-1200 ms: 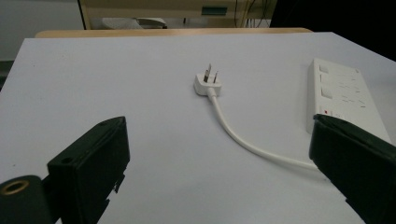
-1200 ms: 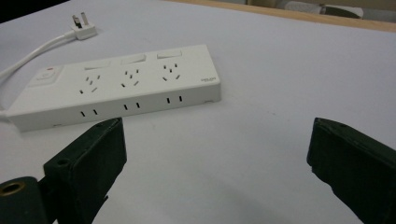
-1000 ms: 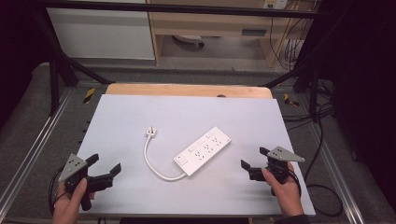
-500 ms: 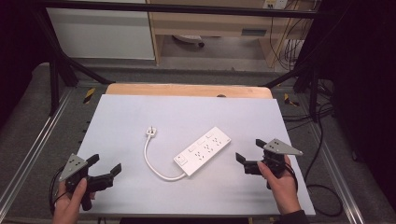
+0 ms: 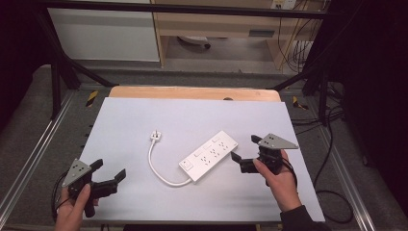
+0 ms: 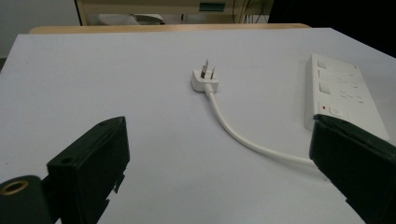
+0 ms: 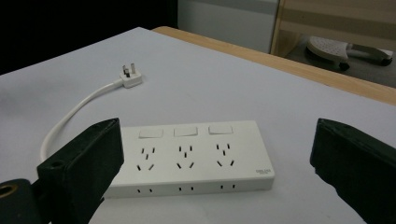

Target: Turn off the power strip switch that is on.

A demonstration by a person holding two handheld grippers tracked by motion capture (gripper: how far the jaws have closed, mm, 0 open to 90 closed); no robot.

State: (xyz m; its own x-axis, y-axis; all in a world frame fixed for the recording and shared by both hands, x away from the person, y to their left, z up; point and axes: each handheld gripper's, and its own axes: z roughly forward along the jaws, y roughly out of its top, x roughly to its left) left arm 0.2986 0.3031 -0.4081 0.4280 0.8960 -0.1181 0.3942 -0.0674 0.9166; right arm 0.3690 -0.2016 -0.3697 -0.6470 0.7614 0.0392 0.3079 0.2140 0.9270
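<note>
A white power strip point(image 5: 209, 155) point(image 7: 196, 156) point(image 6: 341, 95) lies slantwise at the middle of the white table top point(image 5: 192, 120). Its white cord curves to a plug point(image 5: 155, 135) point(image 6: 204, 79) point(image 7: 130, 77) lying prongs up. My right gripper point(image 5: 246, 152) point(image 7: 219, 154) stands open just right of the strip's end, jaws wide on either side of the strip in its own view. My left gripper point(image 5: 108, 173) point(image 6: 219, 154) is open at the table's front left, apart from the cord, with nothing between its jaws.
A wooden edge point(image 5: 192, 92) borders the table's far side. Metal frame rails point(image 5: 33, 154) run along both sides. Cables point(image 5: 332, 139) hang off the right. A shelf unit point(image 5: 231, 24) stands behind.
My right gripper has moved left and slightly forward, closing in on the power strip's right end. The left gripper has barely shifted.
</note>
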